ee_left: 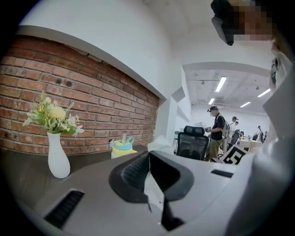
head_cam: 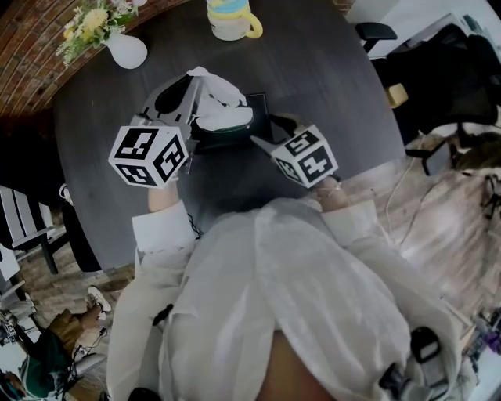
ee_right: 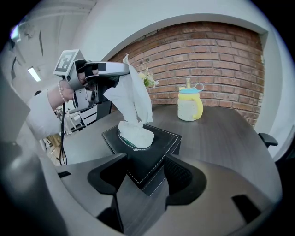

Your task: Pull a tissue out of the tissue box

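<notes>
A black tissue box (ee_right: pixel 152 138) stands on the dark round table (head_cam: pixel 329 86). A white tissue (ee_right: pixel 134 94) rises out of its oval opening, stretched upward. My left gripper (ee_right: pixel 120 69) is shut on the tissue's top, above and to the left of the box. In the head view the left gripper (head_cam: pixel 197 80) holds the tissue (head_cam: pixel 221 98) over the box (head_cam: pixel 257 110). In the left gripper view a strip of tissue (ee_left: pixel 154 188) shows between the closed jaws of my left gripper (ee_left: pixel 150 160). My right gripper (ee_right: pixel 145 177) clamps the box's near corner, and in the head view the right gripper (head_cam: pixel 266 135) sits at the box's right.
A white vase of flowers (head_cam: pixel 125 48) and a yellow cup with a blue lid (head_cam: pixel 232 20) stand at the table's far side. A brick wall (ee_right: pixel 216 60) runs behind. An office chair (ee_left: pixel 192 142) and people stand in the room beyond the table.
</notes>
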A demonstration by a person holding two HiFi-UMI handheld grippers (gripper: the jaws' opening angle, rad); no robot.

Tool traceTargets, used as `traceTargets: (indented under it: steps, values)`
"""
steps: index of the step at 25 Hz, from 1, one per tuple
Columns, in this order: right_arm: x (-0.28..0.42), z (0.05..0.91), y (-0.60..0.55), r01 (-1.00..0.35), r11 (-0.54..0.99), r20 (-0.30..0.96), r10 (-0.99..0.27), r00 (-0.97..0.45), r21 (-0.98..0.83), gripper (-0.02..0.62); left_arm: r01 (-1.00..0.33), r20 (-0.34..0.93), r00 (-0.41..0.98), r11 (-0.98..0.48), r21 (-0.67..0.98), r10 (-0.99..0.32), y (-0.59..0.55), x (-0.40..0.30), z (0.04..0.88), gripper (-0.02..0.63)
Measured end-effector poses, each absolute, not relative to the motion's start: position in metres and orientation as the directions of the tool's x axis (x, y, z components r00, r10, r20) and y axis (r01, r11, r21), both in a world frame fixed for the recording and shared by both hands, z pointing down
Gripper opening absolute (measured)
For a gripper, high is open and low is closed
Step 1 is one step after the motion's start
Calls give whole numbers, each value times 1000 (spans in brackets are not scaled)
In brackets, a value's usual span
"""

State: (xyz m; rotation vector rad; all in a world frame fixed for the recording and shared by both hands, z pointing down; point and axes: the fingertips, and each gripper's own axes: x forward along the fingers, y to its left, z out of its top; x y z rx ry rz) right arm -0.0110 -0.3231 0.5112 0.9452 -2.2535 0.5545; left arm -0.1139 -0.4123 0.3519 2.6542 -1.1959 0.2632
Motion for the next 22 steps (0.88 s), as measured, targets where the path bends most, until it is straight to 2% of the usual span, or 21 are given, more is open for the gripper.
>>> traceTargets:
  steps: [12, 22]
  values:
    - [-8, 500, -328, -744, 665, 672, -523, -525, -63, 232, -772, 217, 636, -614, 165, -741, -398, -128, 344, 6]
    - [-28, 455, -327, -699, 710, 570, -543, -617, -80, 230, -790, 145, 609, -577, 208, -780, -378, -143, 323, 6]
